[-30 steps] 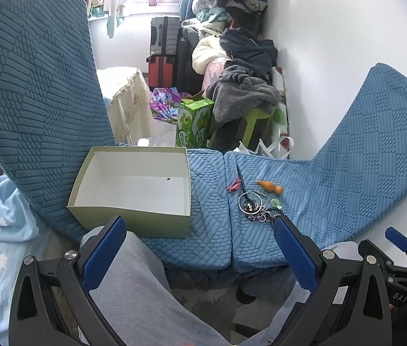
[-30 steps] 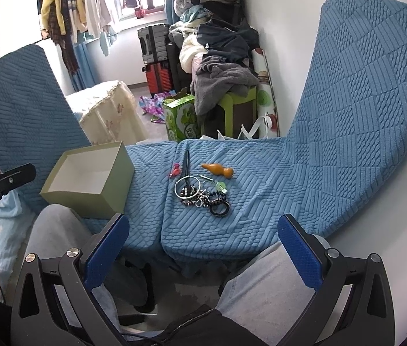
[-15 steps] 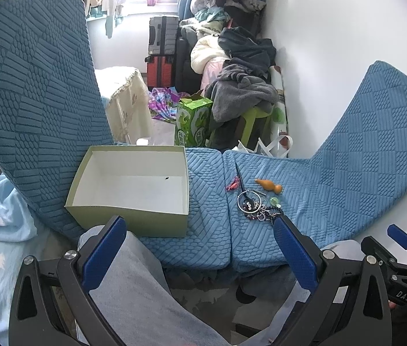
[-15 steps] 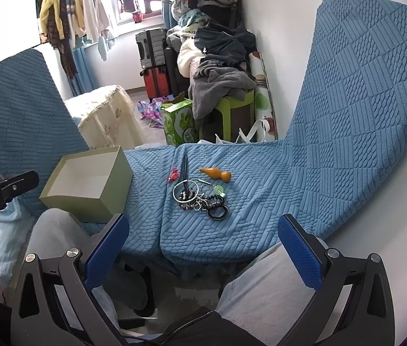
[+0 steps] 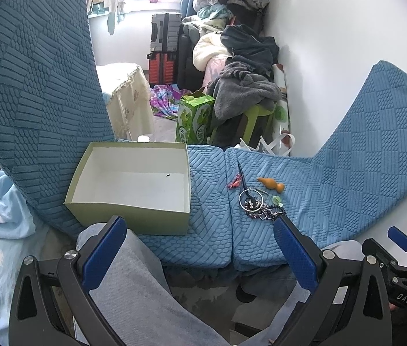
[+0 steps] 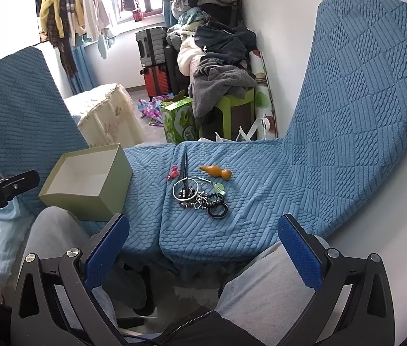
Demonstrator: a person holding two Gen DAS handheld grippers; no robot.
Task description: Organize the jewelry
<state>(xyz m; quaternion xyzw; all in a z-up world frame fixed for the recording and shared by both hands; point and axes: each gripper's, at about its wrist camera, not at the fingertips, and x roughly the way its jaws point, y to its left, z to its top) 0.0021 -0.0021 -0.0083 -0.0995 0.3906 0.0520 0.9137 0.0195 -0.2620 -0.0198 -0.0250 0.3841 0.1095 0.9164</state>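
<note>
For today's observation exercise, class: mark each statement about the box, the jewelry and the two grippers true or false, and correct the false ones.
1. The green box holds several bracelets. False: it is empty apart from one tiny dark speck.
2. The jewelry pile lies on the blue cushion, outside the box. True.
3. The right gripper is shut on a ring. False: it is open and holds nothing.
4. The orange gourd-shaped piece lies apart from the tangled pile. True.
5. The left gripper is open. True.

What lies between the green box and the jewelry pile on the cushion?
Only bare blue cushion with its seam separates the green box from the jewelry pile; clearest in the right wrist view.
</note>
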